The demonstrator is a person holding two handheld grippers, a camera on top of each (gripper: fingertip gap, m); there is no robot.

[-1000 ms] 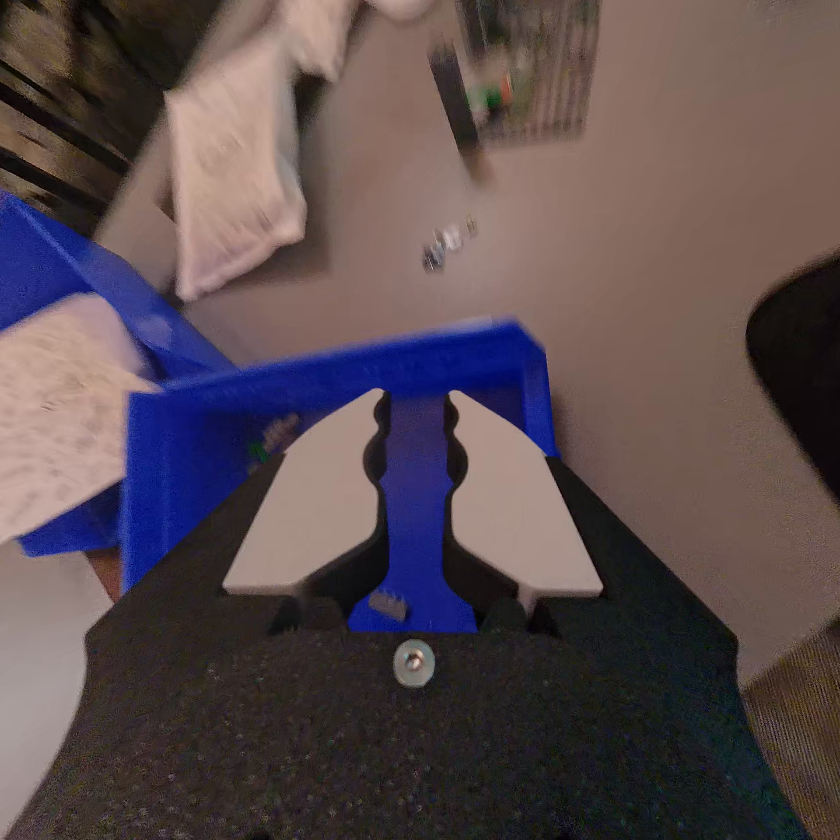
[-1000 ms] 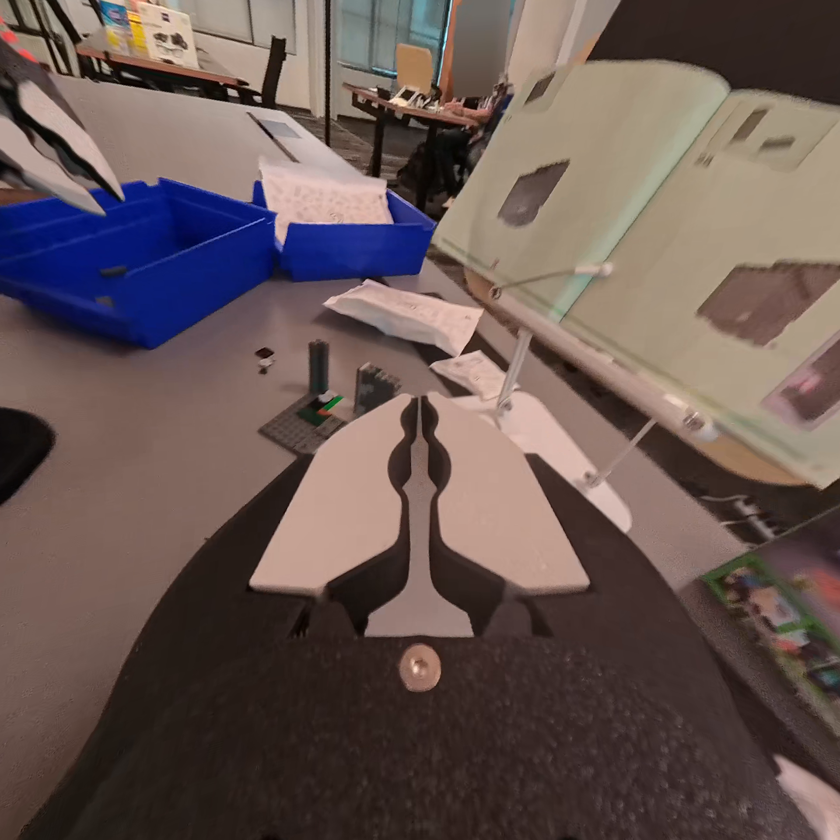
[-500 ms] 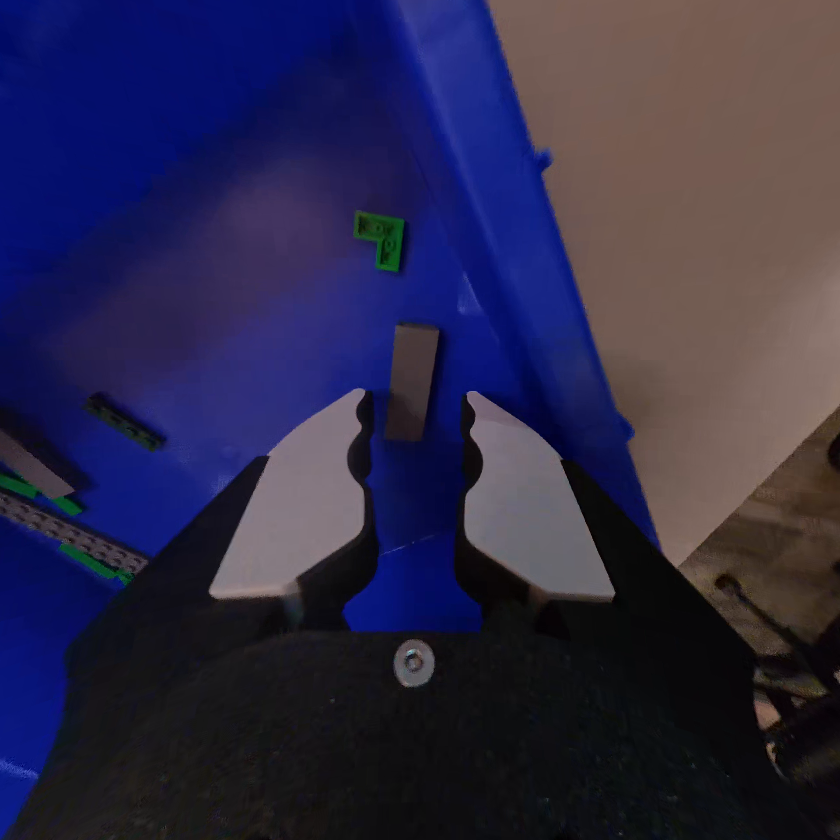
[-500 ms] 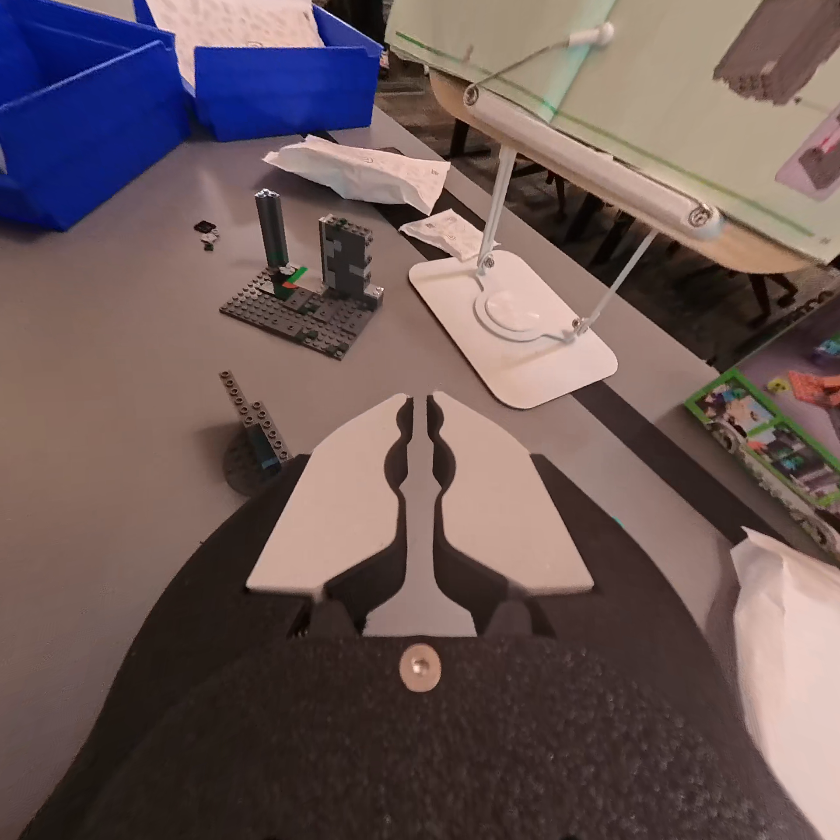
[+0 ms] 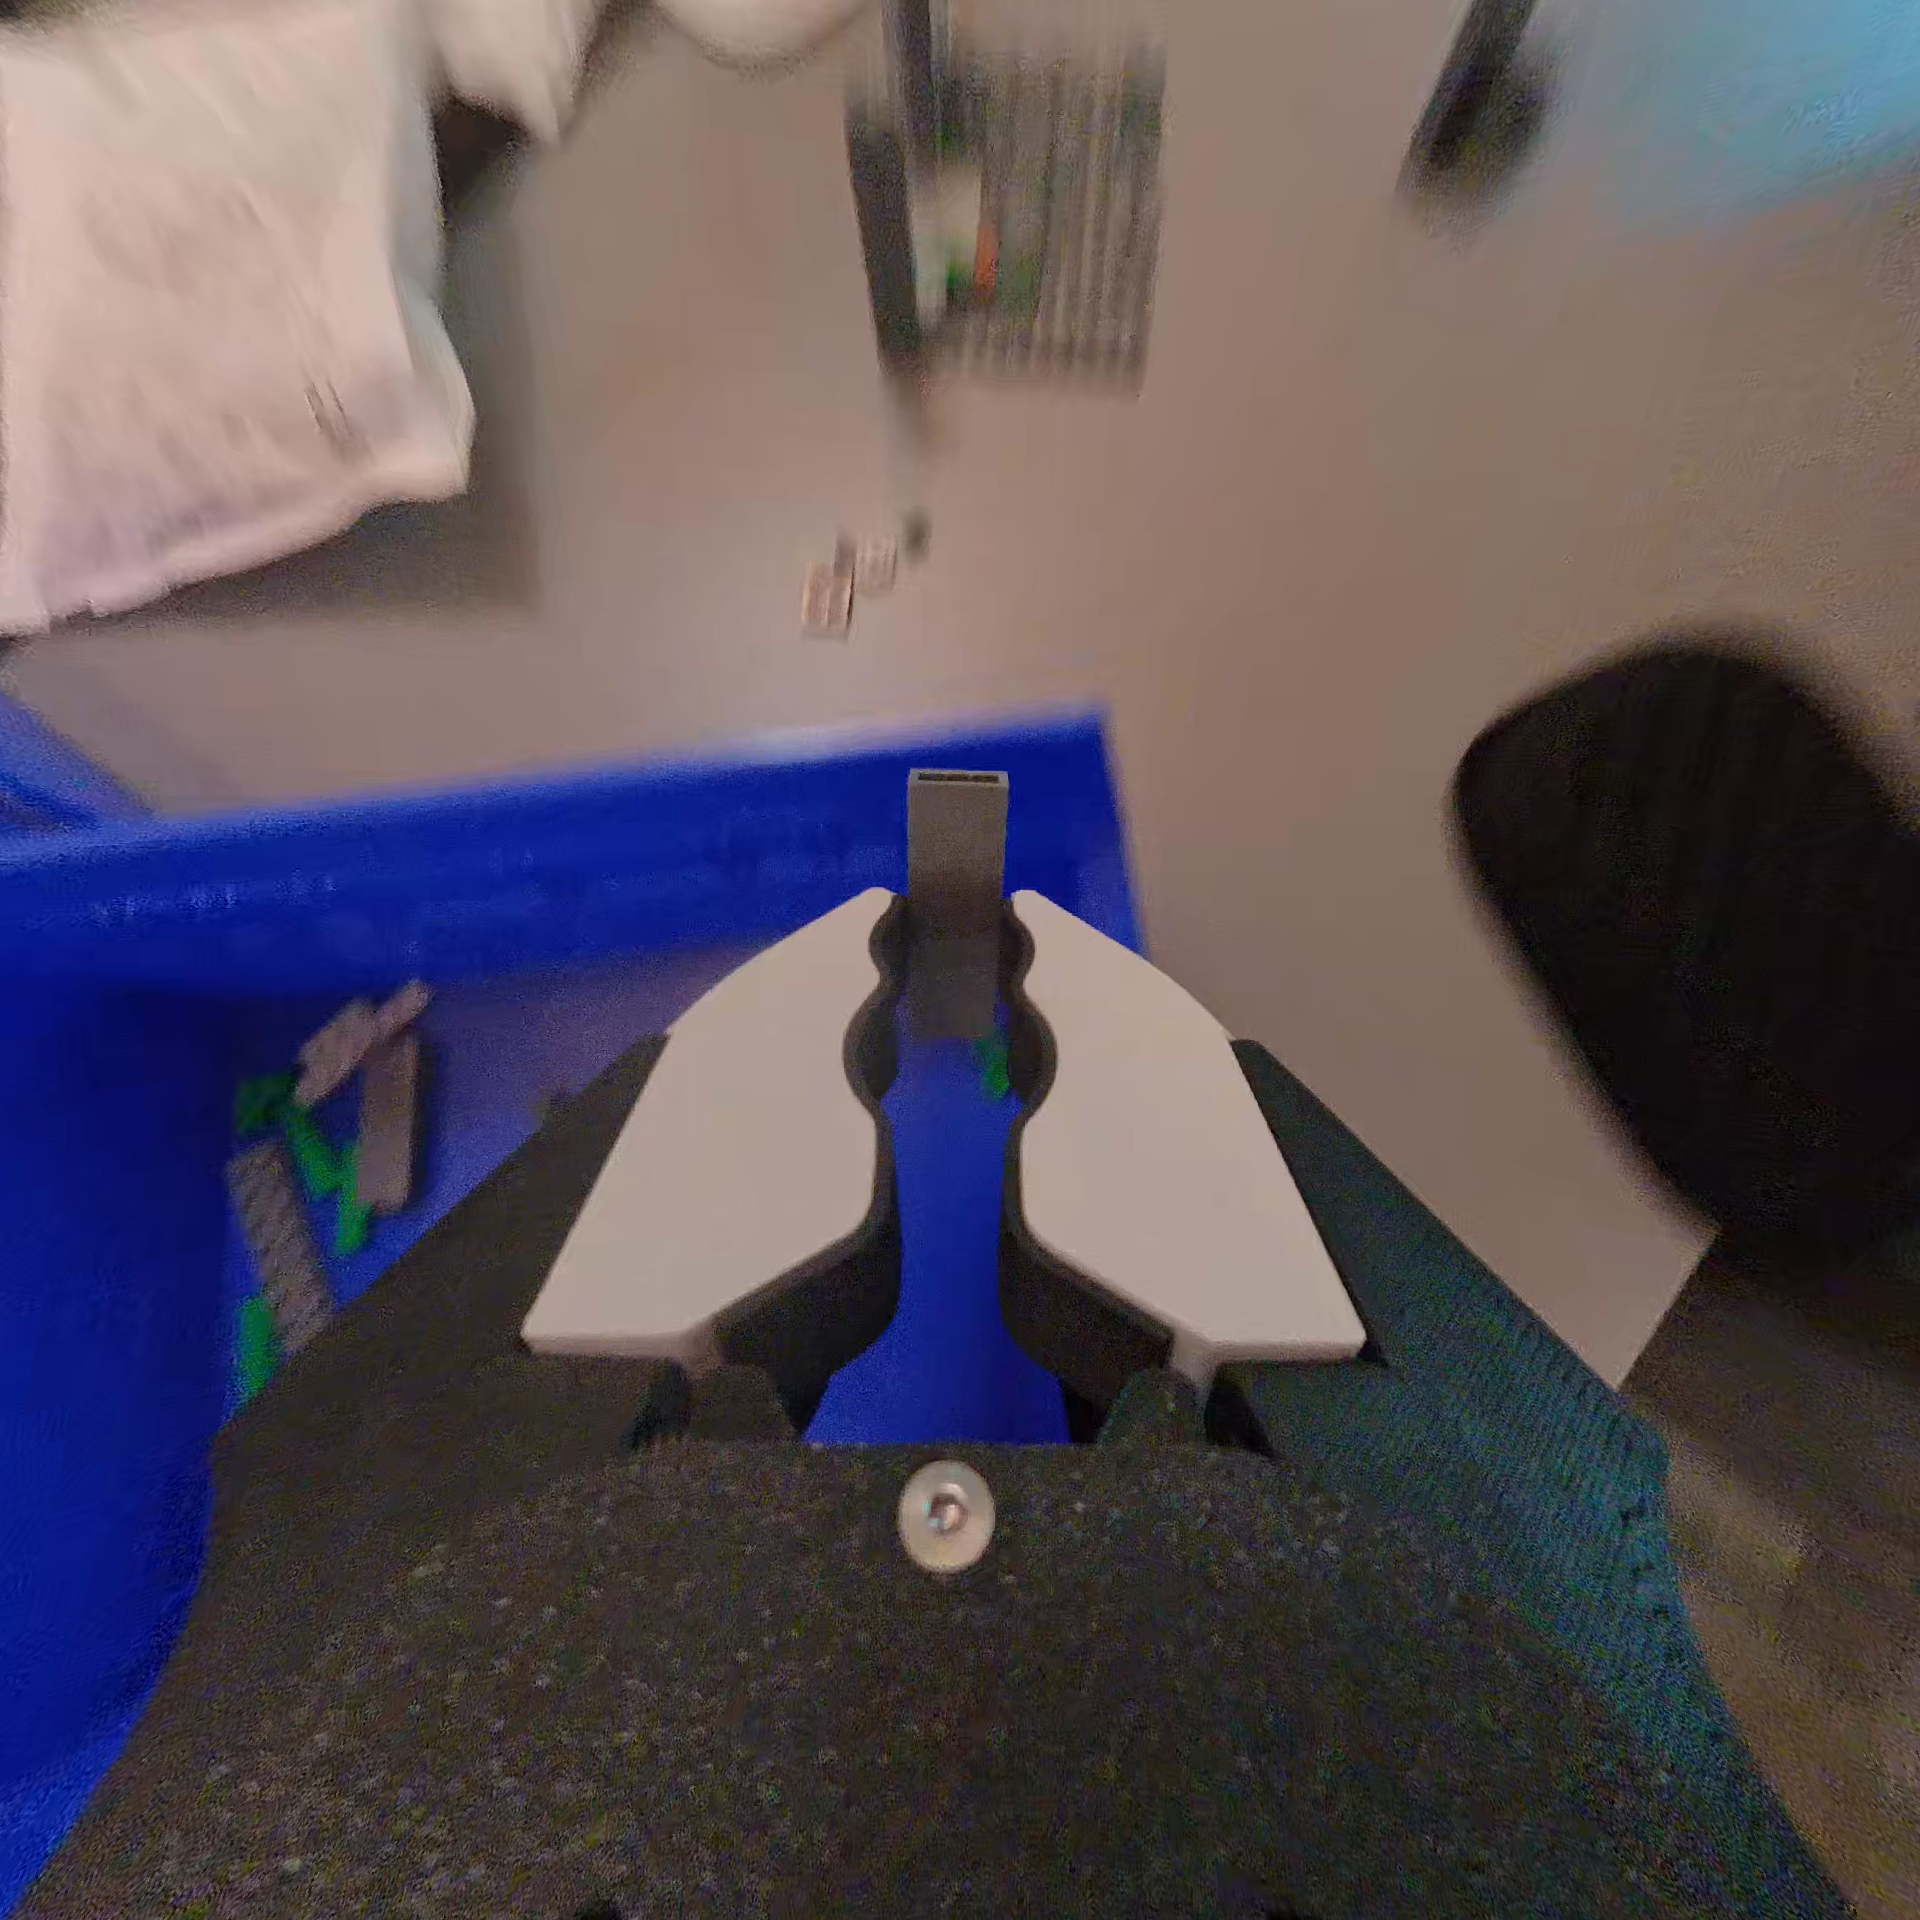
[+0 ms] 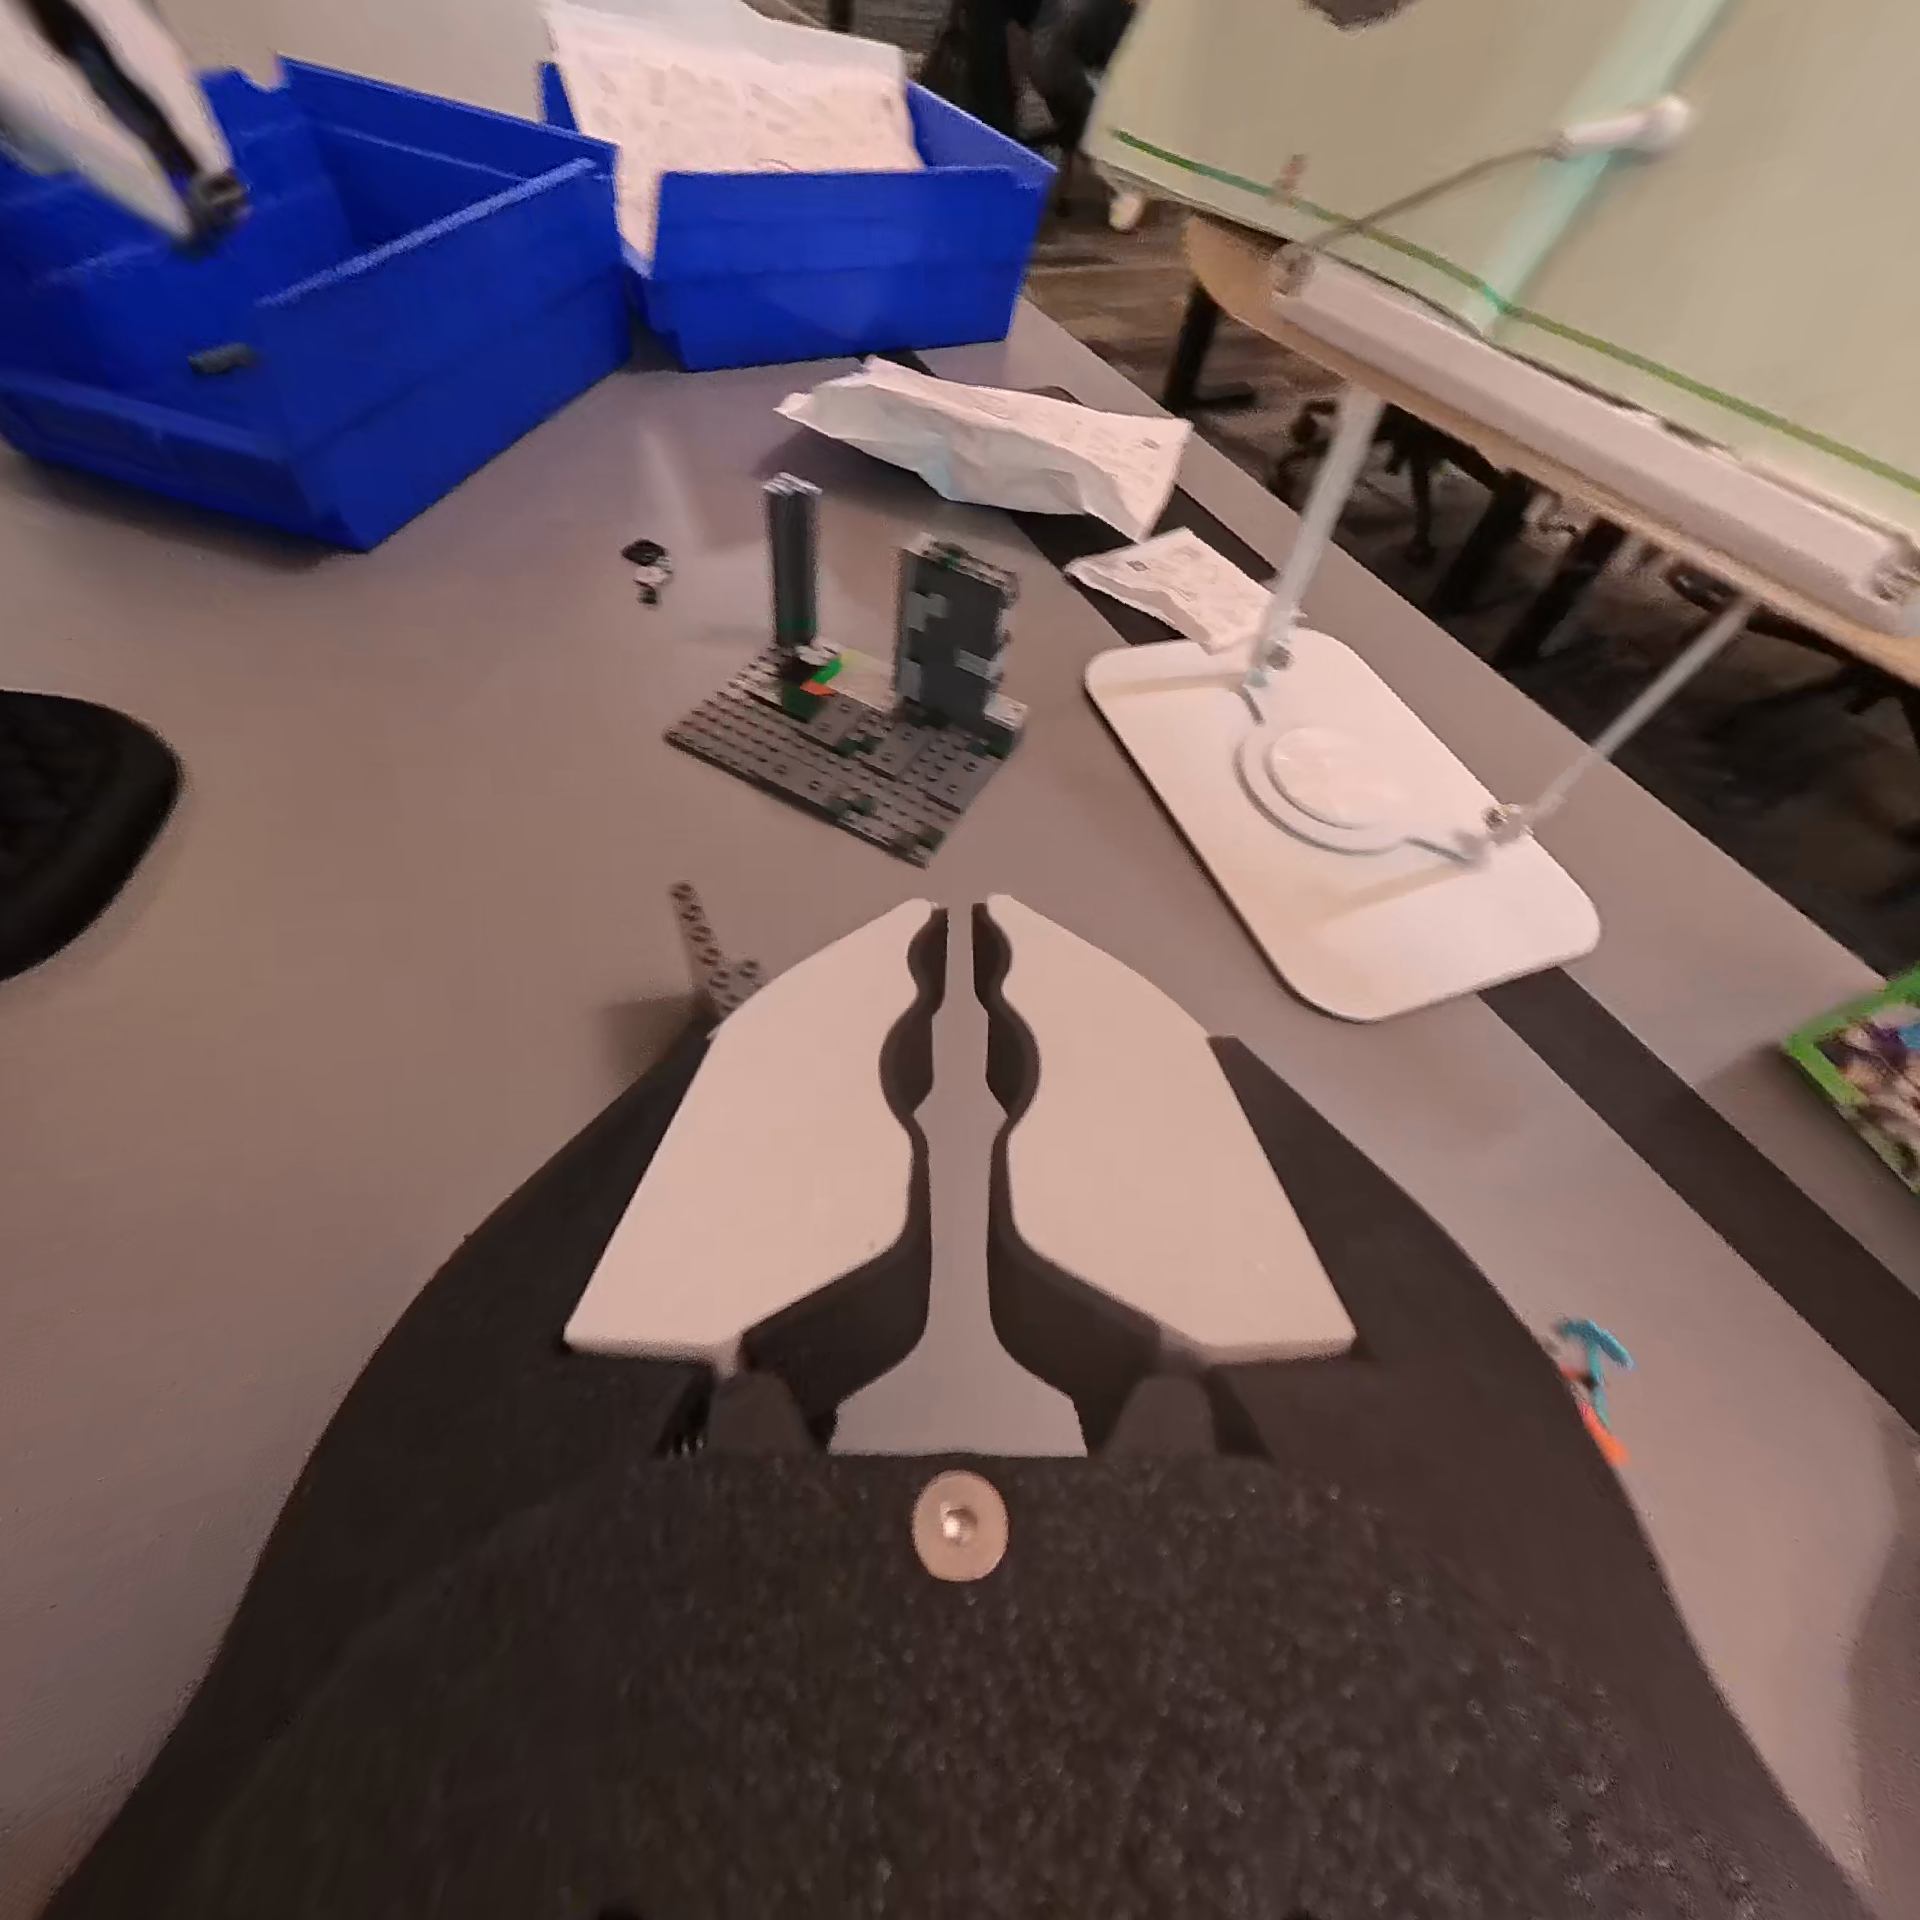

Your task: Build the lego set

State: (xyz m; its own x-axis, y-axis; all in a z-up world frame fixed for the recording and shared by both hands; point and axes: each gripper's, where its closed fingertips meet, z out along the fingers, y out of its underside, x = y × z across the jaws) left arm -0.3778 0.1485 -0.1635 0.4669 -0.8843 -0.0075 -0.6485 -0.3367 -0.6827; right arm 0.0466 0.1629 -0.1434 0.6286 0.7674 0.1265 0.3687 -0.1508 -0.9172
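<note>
My left gripper (image 5: 954, 920) is shut on a long grey lego piece (image 5: 956, 873) that sticks out past the fingertips, held above a blue bin (image 5: 520, 894). Several loose grey and green pieces (image 5: 332, 1132) lie in that bin. In the right wrist view the left gripper (image 6: 197, 203) shows at the top left over the same bin (image 6: 416, 343). My right gripper (image 6: 961, 914) is shut and empty, low over the grey table. Ahead of it stands the partial build on a dark grey baseplate (image 6: 831, 769), with a dark column (image 6: 792, 582) and a grey wall (image 6: 951, 644).
A grey holed plate (image 6: 707, 961) lies just left of my right fingertips. A second blue bin (image 6: 831, 270) holds a white bag. White bags (image 6: 987, 447), a white stand base (image 6: 1351, 831) with the open booklet (image 6: 1558, 208), a black pad (image 6: 62, 821) and small loose pieces (image 6: 646, 566) are around. About 45 cm separates my left fingertips from my right. The dark column (image 6: 792, 582) is about 25 cm from both grippers' fingertips.
My left gripper has closed on the grey piece that lay in the bin and lifted it above the bin's edge. The right gripper stays shut and has shifted only slightly.
</note>
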